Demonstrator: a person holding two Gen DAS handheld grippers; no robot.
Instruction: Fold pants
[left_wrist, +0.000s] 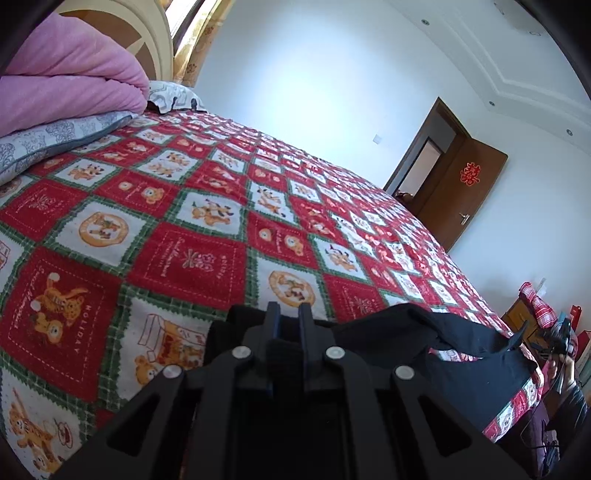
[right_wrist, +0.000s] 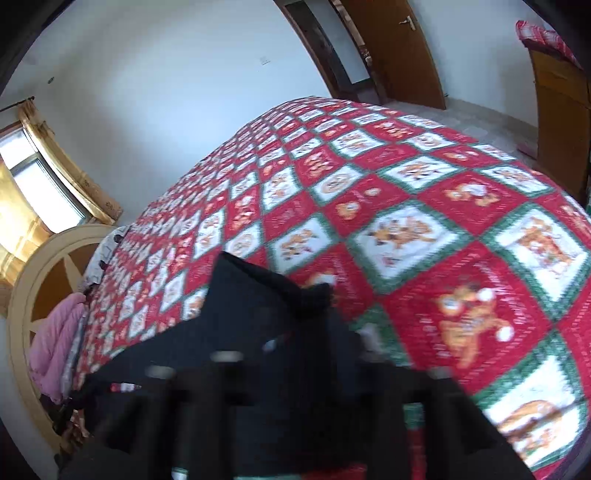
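The black pants (left_wrist: 436, 332) hang in a band above the near edge of the bed, stretched from my left gripper toward the right. My left gripper (left_wrist: 289, 314) is shut on one end of the pants, with black cloth bunched between its fingers. The other gripper with the person's hand (left_wrist: 557, 343) shows at the far right of this view, holding the other end. In the right wrist view, which is blurred, the pants (right_wrist: 251, 306) cover my right gripper (right_wrist: 291, 332); its fingers are hidden under the cloth that it holds.
The bed has a red, white and green cartoon-print quilt (left_wrist: 192, 229). A pink blanket (left_wrist: 70, 77) and pillows (left_wrist: 51, 136) lie by the headboard. A brown door (left_wrist: 465, 192) stands open beyond the bed. A wooden cabinet (right_wrist: 561, 99) stands at the right.
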